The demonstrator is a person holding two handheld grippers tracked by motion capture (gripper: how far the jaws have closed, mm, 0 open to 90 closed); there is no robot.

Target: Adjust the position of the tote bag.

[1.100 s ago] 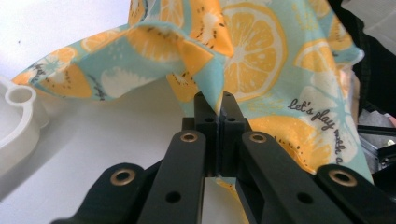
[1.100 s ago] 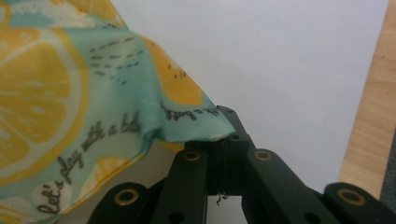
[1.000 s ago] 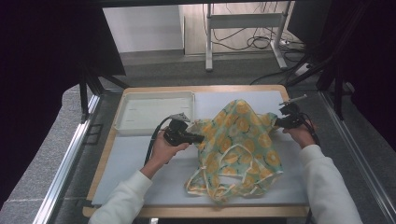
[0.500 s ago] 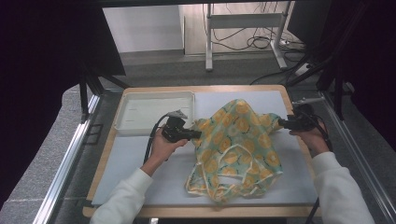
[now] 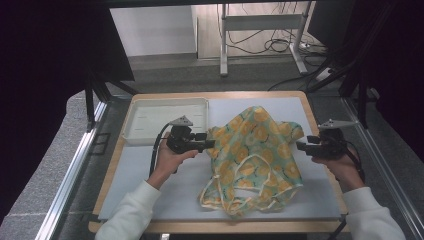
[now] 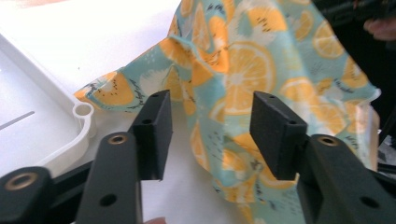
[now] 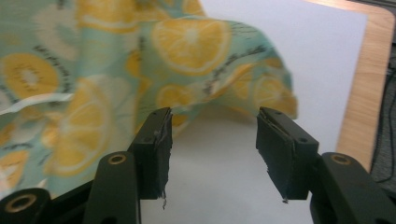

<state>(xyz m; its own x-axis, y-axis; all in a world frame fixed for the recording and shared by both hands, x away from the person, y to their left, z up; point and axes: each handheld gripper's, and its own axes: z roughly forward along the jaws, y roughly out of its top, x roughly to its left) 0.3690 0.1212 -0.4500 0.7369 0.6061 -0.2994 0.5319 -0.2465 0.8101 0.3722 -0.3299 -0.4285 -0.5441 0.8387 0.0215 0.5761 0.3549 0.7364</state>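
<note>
Lying crumpled on the pale grey mat (image 5: 150, 185) atop the wooden table (image 5: 327, 175): a mint-green cloth printed with orange slices (image 5: 255, 155), just right of the shallow white plastic tray (image 5: 150, 120). Hovering at its left edge, the left gripper (image 5: 210, 144), jaws standing apart after just opening, pads (image 6: 156, 130) pressing nothing. Hanging at its right edge, the right gripper (image 5: 300, 146), jaws likewise just opened, cloth lying beyond the fingertips (image 7: 156, 140).

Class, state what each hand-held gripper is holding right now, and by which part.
Nothing is held. Both jaws have just been opening: the left hand-held gripper and the right hand-held gripper stand open beside the orange-print cloth.
</note>
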